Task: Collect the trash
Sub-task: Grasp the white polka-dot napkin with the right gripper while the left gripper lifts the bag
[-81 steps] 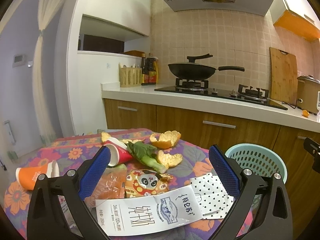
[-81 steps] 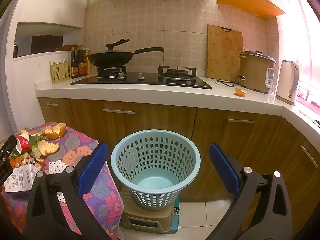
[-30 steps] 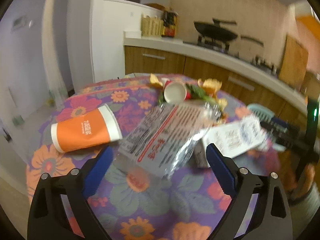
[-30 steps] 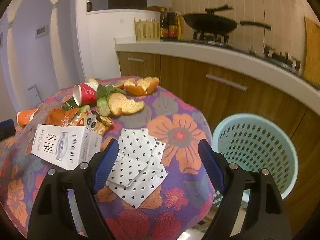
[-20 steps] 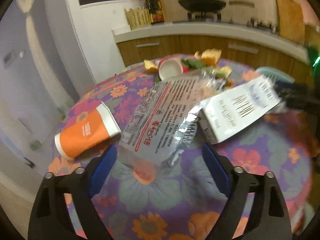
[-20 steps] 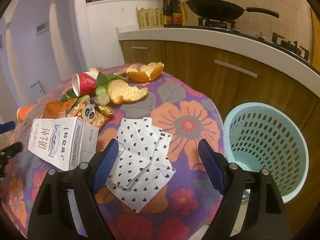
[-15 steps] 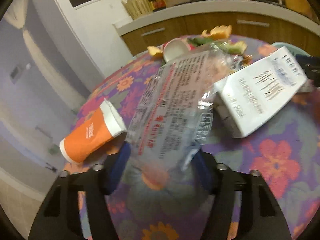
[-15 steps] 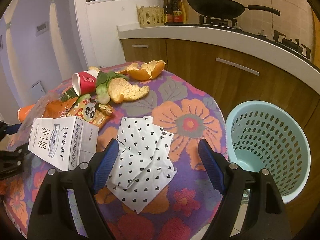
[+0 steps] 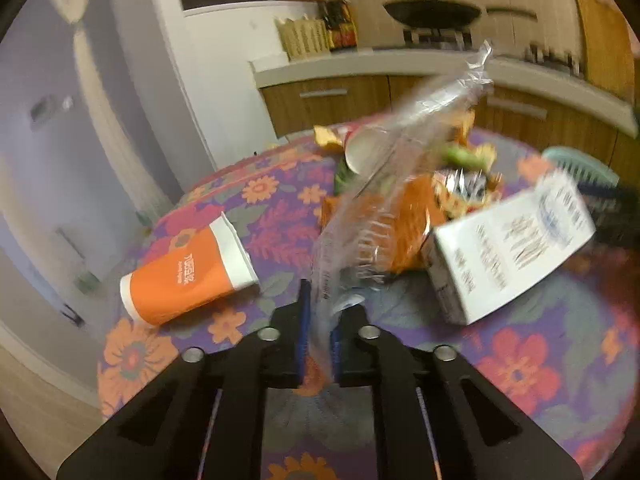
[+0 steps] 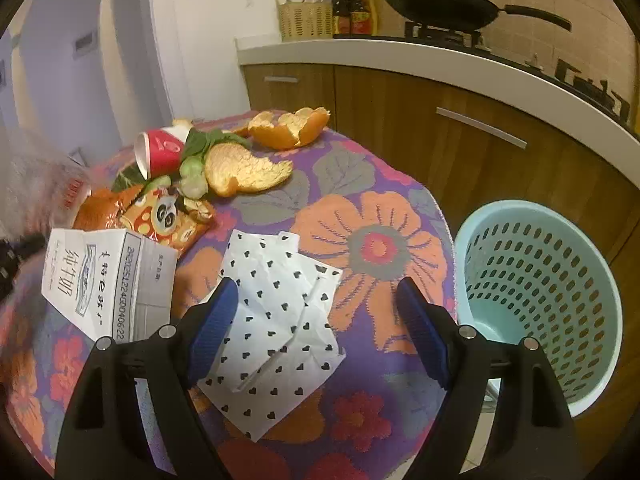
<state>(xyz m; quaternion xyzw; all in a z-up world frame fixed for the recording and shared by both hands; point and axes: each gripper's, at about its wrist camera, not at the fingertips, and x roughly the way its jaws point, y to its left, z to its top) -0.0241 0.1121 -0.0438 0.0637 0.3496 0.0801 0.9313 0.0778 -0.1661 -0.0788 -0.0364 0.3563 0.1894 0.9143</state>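
My left gripper (image 9: 318,326) is shut on the near edge of a clear plastic wrapper (image 9: 396,168), which stands lifted above the table. An orange paper cup (image 9: 188,274) lies to its left and a white milk carton (image 9: 512,248) to its right. My right gripper (image 10: 316,316) is open over white heart-print napkins (image 10: 280,316) on the flowered tablecloth (image 10: 376,248). The carton (image 10: 108,280), a panda snack bag (image 10: 164,216), a red cup (image 10: 160,152), greens and orange peels (image 10: 244,168) lie beyond. A light blue basket (image 10: 540,292) stands right of the table.
A kitchen counter (image 10: 400,56) with wooden cabinets runs behind the table, with a wok (image 10: 436,0) on the stove. The basket rim also shows in the left wrist view (image 9: 580,164). The table's edge drops off right beside the basket.
My left gripper has closed on the clear wrapper and lifted its free end up off the table. My right gripper has stayed open over the napkins, moving in slightly.
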